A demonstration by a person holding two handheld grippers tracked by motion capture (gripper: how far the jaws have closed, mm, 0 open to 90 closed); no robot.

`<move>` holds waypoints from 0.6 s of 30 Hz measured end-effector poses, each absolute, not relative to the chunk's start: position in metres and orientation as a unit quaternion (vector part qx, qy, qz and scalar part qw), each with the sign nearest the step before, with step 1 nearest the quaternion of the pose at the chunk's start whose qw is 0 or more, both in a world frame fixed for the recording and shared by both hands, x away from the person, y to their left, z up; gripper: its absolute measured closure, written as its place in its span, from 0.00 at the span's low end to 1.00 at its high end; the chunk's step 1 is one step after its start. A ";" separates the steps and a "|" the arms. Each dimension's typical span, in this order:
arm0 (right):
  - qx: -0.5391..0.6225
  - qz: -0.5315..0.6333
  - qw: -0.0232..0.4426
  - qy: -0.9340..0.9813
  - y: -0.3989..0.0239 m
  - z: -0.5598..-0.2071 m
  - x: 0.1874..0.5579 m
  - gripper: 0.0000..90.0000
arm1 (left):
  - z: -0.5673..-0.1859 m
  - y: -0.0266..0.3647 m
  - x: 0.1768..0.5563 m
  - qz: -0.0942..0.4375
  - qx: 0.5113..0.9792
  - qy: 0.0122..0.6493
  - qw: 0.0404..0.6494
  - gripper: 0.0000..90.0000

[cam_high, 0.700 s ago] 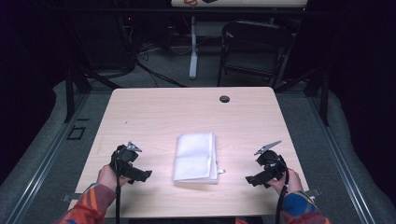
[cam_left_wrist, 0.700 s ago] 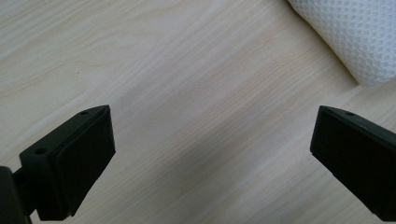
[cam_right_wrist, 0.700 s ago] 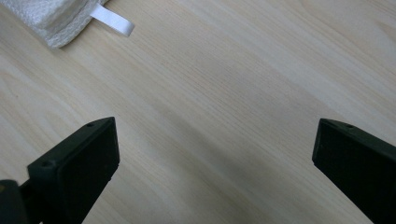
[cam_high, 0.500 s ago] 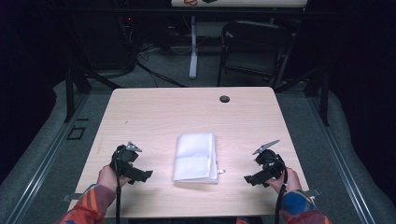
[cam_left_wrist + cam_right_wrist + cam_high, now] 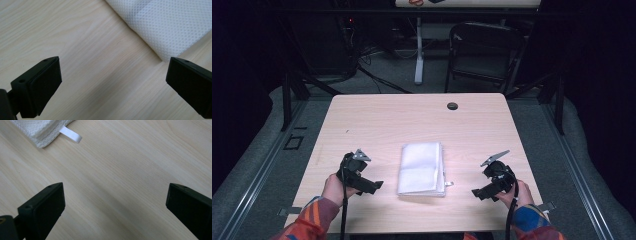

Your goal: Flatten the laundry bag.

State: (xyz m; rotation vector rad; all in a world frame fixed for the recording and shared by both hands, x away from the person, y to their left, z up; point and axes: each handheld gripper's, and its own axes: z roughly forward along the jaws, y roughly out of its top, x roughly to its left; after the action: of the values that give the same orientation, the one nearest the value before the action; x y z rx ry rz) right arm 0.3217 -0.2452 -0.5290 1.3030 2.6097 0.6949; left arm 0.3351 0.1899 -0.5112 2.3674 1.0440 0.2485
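I see a folded white cloth lying flat on the light wood table, near the person's edge, roughly centred between the two hands. Long side runs away from the person. A small white tag sticks out at its near right corner.

Left gripper: held low over the table, just left of the cloth, jaws pointing toward it. Jaws wide apart, nothing between them. In the left gripper view the gripper looks down at bare wood, with the cloth's corner in the upper right, clear of both pads. Not touching.

Right gripper: mirror position, right of the cloth, jaws pointing in at it. Also spread wide, holding nothing. In the right gripper view the gripper sees bare table between the jaws; the cloth corner and the tag sit at the upper left, apart from the pads. Layered edges show at that corner, so it's folded several times.

Both hands rest near the table's front edge; patterned sleeves come in from the bottom. I can't tell whether the gripper bodies touch the table top.

Other stuff: a small dark round disc near the far edge of the table, well apart from the cloth. A dark folding chair stands behind the table.
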 end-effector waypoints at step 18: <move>0.424 0.219 0.061 0.877 -0.244 -0.525 0.322 0.04 | -0.509 0.139 0.342 0.096 0.898 0.326 0.279 0.01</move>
State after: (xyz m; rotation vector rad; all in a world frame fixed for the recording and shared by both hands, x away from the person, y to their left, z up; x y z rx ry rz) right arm 0.3219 -0.2442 -0.5254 1.2830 2.6523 0.6628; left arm 0.3423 0.1387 -0.5092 2.4089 0.8756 0.2567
